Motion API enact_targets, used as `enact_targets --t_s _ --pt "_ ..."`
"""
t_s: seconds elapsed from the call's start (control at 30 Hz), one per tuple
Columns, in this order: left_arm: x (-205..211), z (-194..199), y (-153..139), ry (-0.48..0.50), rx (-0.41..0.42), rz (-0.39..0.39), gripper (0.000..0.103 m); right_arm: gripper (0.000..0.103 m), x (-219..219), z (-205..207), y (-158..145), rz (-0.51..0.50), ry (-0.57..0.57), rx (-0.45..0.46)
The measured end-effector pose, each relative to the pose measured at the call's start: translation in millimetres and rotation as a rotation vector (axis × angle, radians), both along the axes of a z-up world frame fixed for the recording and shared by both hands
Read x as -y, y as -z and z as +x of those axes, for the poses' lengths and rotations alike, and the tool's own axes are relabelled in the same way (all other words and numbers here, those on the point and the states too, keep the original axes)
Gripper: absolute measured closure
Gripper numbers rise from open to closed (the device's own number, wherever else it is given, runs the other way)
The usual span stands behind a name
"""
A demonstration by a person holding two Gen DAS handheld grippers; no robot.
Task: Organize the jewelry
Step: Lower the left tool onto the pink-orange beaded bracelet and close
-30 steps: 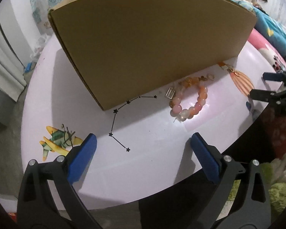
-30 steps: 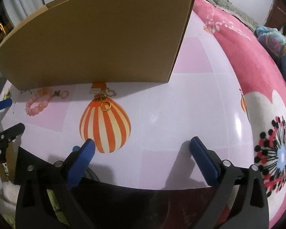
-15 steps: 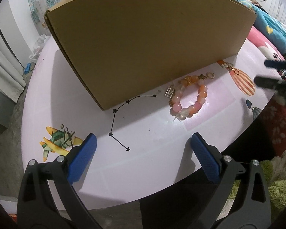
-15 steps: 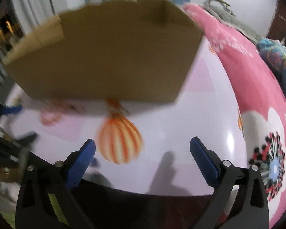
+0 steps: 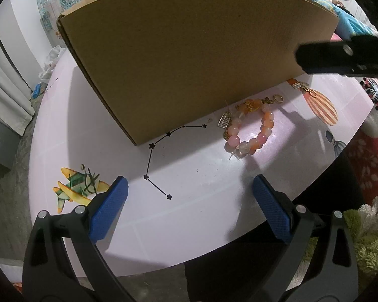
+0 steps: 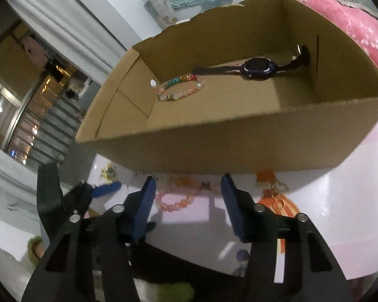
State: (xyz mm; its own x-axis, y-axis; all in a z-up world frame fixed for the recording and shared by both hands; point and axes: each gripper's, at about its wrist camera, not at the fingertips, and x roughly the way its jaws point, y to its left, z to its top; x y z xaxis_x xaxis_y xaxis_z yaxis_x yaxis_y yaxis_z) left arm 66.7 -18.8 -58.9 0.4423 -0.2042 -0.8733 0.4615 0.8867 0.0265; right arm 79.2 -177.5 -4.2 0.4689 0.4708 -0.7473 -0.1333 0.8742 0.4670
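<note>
1. Landmark: the cardboard box (image 5: 201, 58) stands on the pale pink table (image 5: 214, 188). All positions below are given relative to this box.
2. My left gripper (image 5: 189, 209) hovers low over the table on the near side of the box, well apart from its wall. Its blue pads (image 5: 108, 209) are spread wide and hold nothing.
3. My right gripper (image 6: 189, 206) is raised above the table, just in front of the box's near wall. Its blue pads (image 6: 142, 209) stand moderately apart and hold nothing.
4. The pink bead bracelet (image 5: 249, 130) lies flat on the table, just outside the box's near wall. In the right wrist view it sits below and between my right fingers (image 6: 175, 201).
5. Small gold charms (image 5: 277, 99) lie close by the bracelet, nearer the box wall.
6. A gold clasp piece (image 5: 302, 86) lies at the box's near wall, at the top of the printed striped balloon (image 5: 322, 108).
7. Inside the box, a multicoloured bead bracelet (image 6: 181, 88) lies on the floor toward the far wall.
8. A dark watch (image 6: 257, 69) lies beside it, its strap reaching the box's right-hand side wall.
</note>
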Motion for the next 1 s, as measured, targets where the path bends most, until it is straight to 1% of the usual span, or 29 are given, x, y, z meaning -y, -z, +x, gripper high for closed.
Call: enact_targets --t_s 0.03,0.17,0.2,0.5,0.57,0.63,0.7,0.8,0.87,0.93,0.97,1.0 --pt "0 0 0 -0.001 -0.001 0.001 0.007 0.058 0 2 0 0.011 0.004 -0.001" --pt "1 2 -1 0.003 -0.004 0.002 0.007 0.062 4 12 1 0.047 0.011 -0.022" --pt "0 2 -1 0.007 -0.004 0.002 0.007 0.065 3 13 1 0.052 0.016 -0.024" --pt "-2 3 -1 0.020 0.002 -0.005 0.007 0.066 1 15 9 0.114 0.040 -0.037" --pt "-4 3 -2 0.019 0.001 -0.011 0.007 0.066 1 9 8 0.103 0.036 -0.026" --pt "-7 2 -5 0.006 0.009 -0.018 0.007 0.066 3 0 3 0.061 0.037 0.000" --pt "-14 1 -9 0.001 0.022 -0.058 0.007 0.066 9 -12 0 0.039 0.038 0.021" --pt "-24 -2 -24 -0.006 0.043 -0.185 0.008 0.066 21 -32 2 0.014 0.049 0.034" --pt "-28 -3 -32 -0.008 0.054 -0.251 0.011 0.066 28 -47 10 0.007 0.058 0.016" --pt "-27 -5 -39 -0.003 0.058 -0.309 0.027 0.066 29 -58 18 0.008 0.062 -0.001" --pt "-27 -4 -39 -0.004 0.050 -0.330 0.029 0.066 30 -59 21 0.006 0.063 -0.007" --pt "-26 -2 -38 -0.004 0.038 -0.344 0.036 0.066 29 -62 23 0.003 0.065 -0.014"
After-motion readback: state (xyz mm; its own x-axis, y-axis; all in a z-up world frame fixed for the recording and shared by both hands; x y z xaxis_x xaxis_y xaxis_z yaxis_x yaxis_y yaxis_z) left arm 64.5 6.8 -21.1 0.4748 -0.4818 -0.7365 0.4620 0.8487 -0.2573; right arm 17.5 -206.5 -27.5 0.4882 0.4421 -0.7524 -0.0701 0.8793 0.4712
